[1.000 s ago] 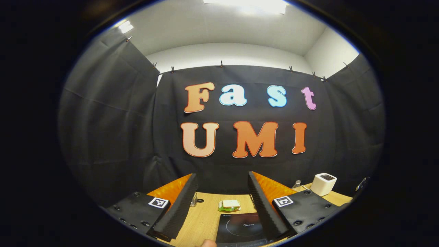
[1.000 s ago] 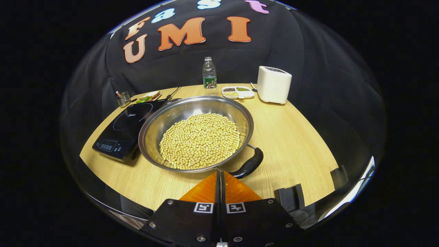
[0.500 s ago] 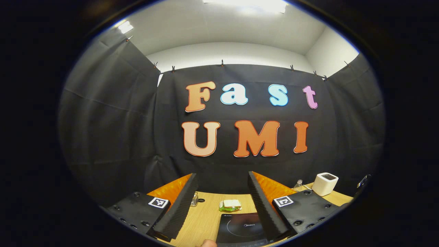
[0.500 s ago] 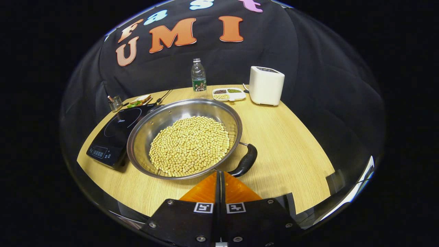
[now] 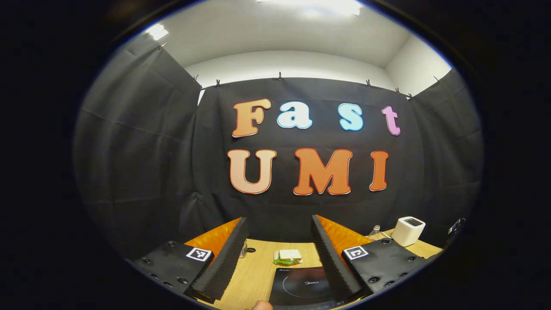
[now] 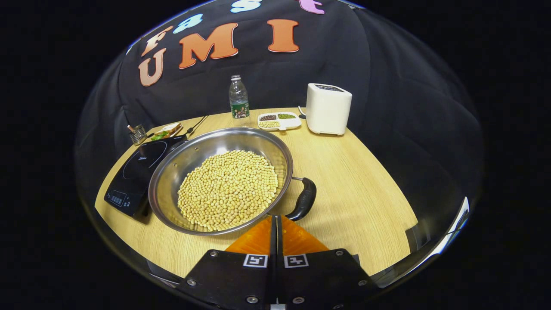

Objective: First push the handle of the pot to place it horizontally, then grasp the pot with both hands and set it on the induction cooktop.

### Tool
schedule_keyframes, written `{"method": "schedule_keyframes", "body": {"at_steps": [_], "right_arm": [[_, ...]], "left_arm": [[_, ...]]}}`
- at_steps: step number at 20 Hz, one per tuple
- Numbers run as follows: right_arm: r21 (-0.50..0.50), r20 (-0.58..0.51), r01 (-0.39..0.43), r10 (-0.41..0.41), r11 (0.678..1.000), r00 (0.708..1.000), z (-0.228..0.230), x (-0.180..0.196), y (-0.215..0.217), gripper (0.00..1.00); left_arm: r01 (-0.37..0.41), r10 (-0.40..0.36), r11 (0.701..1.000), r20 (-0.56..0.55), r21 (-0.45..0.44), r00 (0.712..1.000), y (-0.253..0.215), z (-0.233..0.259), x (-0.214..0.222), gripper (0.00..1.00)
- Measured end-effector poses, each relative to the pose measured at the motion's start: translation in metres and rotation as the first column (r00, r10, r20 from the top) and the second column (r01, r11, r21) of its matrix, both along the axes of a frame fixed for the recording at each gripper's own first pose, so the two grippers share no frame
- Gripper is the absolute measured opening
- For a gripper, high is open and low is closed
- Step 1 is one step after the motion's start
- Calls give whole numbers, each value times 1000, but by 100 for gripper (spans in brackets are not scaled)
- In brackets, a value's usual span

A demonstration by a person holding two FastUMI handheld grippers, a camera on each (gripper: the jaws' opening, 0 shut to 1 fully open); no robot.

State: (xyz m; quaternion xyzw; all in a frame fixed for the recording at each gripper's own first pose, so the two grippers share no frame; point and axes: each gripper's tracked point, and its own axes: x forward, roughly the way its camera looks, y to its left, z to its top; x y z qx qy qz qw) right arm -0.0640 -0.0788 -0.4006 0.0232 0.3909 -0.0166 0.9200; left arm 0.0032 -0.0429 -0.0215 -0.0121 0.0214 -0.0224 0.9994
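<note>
**Pot of beans beside the cooktop, handle near the closed right tongs**

In the right gripper view the right gripper [image 6: 276,220] has its fingers pressed together, holding nothing, tips just by the near end of the pot's handle [image 6: 303,200]. Whether they touch it I cannot tell. The pot [image 6: 172,172] is a wide, shiny metal pan with a dark curved handle, resting on the wooden table [image 6: 357,193], its far left rim overlapping the black induction cooktop [image 6: 129,176]. It holds a heap of pale yellow beans [image 6: 228,187]. Farther back stand a divided tray [image 6: 279,121] with dark, green and pale grains, a water bottle [image 6: 238,99] and a white appliance [image 6: 327,108].

In the left gripper view the left gripper [image 5: 277,254] is spread wide apart, empty, above the cooktop [image 5: 301,288].
</note>
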Motion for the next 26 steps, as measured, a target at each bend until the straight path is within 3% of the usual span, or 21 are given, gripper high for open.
{"method": "schedule_keyframes", "body": {"at_steps": [12, 14, 15, 21, 22, 24, 26], "right_arm": [[-9, 6, 14, -14, 1000, 1000, -4, 31, -18, 0], [-11, 8, 12, -12, 1000, 1000, -5, 37, -21, 0], [-11, 9, 10, -9, 1000, 1000, -6, 39, -22, 0], [2, 19, 6, -6, 1000, 1000, -8, 56, -29, 0], [2, 18, 3, -3, 1000, 1000, -9, 59, -29, 0], [5, 19, -2, 2, 1000, 1000, -9, 63, -30, 0], [22, 19, 5, -5, 1000, 1000, -9, 67, -32, 0]], "left_arm": [[8, -8, 1000, -27, 16, 1000, -19, -17, 14, 96], [13, -13, 1000, -45, 17, 999, -27, -26, 17, 99], [18, -17, 1000, -53, 13, 998, -31, -31, 19, 93], [55, -55, 998, -129, -2, 990, -64, -70, 28, 99], [61, -61, 998, -146, -5, 987, -70, -79, 29, 93], [72, -72, 997, -176, -5, 982, -82, -95, 32, 93], [88, -88, 996, -209, -10, 974, -96, -114, 31, 99]]}}
